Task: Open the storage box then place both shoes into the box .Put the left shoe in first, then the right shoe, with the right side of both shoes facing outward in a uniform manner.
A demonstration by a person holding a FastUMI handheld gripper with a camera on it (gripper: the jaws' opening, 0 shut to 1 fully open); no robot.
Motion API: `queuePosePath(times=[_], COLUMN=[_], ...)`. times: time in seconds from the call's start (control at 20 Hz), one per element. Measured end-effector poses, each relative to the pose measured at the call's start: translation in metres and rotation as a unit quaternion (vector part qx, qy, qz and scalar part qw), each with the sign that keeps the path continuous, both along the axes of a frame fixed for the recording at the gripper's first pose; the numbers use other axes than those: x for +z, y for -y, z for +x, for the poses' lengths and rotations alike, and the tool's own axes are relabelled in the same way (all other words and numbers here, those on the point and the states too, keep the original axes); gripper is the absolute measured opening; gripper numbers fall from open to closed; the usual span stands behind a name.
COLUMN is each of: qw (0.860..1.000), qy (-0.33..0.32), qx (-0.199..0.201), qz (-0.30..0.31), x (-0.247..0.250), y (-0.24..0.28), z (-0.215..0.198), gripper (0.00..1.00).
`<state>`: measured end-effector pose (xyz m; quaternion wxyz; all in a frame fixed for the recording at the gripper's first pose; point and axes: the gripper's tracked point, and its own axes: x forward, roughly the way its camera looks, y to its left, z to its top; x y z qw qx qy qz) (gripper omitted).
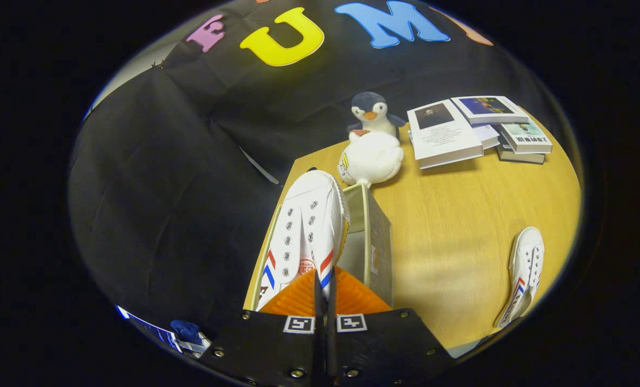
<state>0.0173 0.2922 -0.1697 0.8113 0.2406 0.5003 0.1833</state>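
The claw is nearly closed, its two fingers pinched on the heel end of a white canvas shoe, which hangs just ahead of them, toe pointing away. The shoe has metal eyelets, no laces showing, and red and blue stripes on both sides near the fingers.

Directly under and beside the held shoe is the box, open at the top, with thin pale walls that look like card or fabric. The shoe sits over the box's left wall and the table edge; how far it is inside cannot be told. The inside that shows to the right of the shoe looks bare.

The box stands at the left edge of a light wood-grain table. Left of that edge there is only the hanging black cloth wall, close by. To the right of the claw the tabletop is open and smooth as far as the second shoe, which lies well apart to the right, near the table's near edge.

Beyond the box, touching or just past its far corner, is a soft round white plush, with a penguin plush behind it. Further right, a spread pile of books lies flat.
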Motion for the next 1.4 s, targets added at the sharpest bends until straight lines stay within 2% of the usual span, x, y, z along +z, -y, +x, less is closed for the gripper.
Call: queuePosePath(times=[0.4,1.0,1.2,1.4], qw=[1.000,1.000,0.999,0.999], qy=[-0.011,-0.028,-0.020,-0.033], qx=[0.006,0.001,0.026,0.001], qz=[-0.007,-0.014,-0.042,-0.019], x=[-0.021,-0.039,-0.047,-0.059], y=[-0.044,-0.074,-0.081,-0.091], z=[0.008,0.020,0.006,0.006], gripper=[0.01,0.01,0.01,0.01])
